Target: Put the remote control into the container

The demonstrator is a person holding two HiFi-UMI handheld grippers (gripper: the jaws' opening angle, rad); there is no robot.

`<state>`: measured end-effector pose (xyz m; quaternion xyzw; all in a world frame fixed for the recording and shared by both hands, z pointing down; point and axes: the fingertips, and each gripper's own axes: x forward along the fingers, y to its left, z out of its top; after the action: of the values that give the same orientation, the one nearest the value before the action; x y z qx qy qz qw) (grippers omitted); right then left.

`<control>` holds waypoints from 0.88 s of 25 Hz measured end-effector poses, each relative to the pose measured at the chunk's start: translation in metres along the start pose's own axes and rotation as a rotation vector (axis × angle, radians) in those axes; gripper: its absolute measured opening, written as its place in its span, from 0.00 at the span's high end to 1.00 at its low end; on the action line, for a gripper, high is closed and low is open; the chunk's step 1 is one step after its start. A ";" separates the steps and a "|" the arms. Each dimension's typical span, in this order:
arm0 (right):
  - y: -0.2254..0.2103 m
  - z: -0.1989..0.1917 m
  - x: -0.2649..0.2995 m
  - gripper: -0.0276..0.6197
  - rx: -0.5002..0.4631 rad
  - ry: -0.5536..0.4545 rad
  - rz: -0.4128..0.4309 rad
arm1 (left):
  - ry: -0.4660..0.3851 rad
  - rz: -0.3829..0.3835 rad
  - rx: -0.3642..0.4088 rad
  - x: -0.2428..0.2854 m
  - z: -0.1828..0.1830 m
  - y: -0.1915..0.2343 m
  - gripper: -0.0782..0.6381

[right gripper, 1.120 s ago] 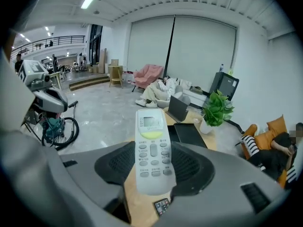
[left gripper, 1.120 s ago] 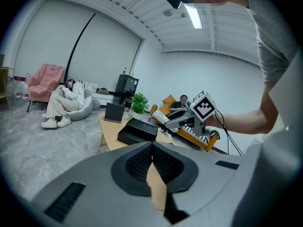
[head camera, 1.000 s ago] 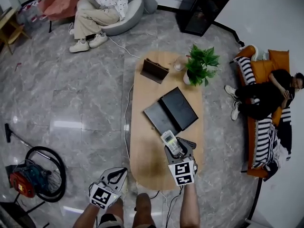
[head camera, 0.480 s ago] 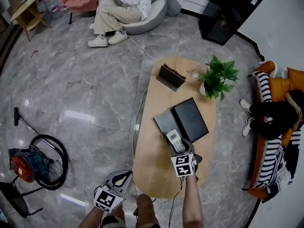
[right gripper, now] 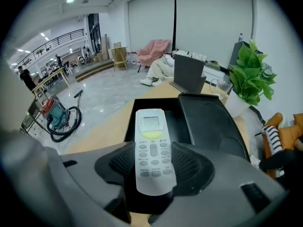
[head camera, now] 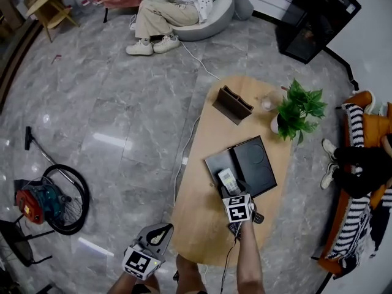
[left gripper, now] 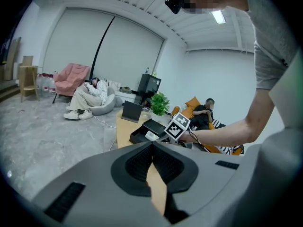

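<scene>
A white remote control with a small screen is clamped between the pads of my right gripper. Its screen end sticks out over the open black container. In the head view the remote control hangs just over the near part of the container, on the wooden table. My left gripper hovers off the table's near left corner. Seen in its own view, the left gripper has its jaws together with nothing between them.
The container's black lid lies right beside it. A dark second remote lies by my right hand. Farther along the table stand a brown stand, a glass and a potted plant. A vacuum cleaner sits on the floor at left.
My right gripper has carried the remote control forward and down, from the bare table in front of the container to over the container. The left gripper has drifted a little.
</scene>
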<state>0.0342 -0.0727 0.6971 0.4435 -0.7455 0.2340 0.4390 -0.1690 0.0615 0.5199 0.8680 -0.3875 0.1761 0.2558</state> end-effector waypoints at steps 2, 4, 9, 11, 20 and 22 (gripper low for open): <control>-0.001 -0.003 0.011 0.60 0.003 0.019 0.009 | 0.002 0.004 -0.020 0.006 -0.002 0.001 0.88; -0.002 -0.004 0.021 0.60 0.002 0.029 0.016 | -0.001 0.011 -0.048 0.013 -0.005 0.001 0.88; -0.004 -0.013 0.042 0.60 0.019 0.071 0.024 | -0.002 0.026 -0.054 0.022 -0.003 0.007 0.88; -0.003 -0.014 0.048 0.60 0.030 0.086 0.029 | 0.002 0.032 -0.054 0.024 -0.002 0.009 0.88; -0.002 -0.013 0.054 0.60 0.037 0.101 0.025 | 0.002 0.039 -0.061 0.028 0.000 0.013 0.88; -0.003 -0.013 0.055 0.60 0.032 0.101 0.011 | 0.008 0.035 -0.050 0.027 -0.001 0.011 0.88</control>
<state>0.0307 -0.0890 0.7508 0.4339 -0.7211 0.2707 0.4675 -0.1602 0.0397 0.5375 0.8537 -0.4059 0.1740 0.2760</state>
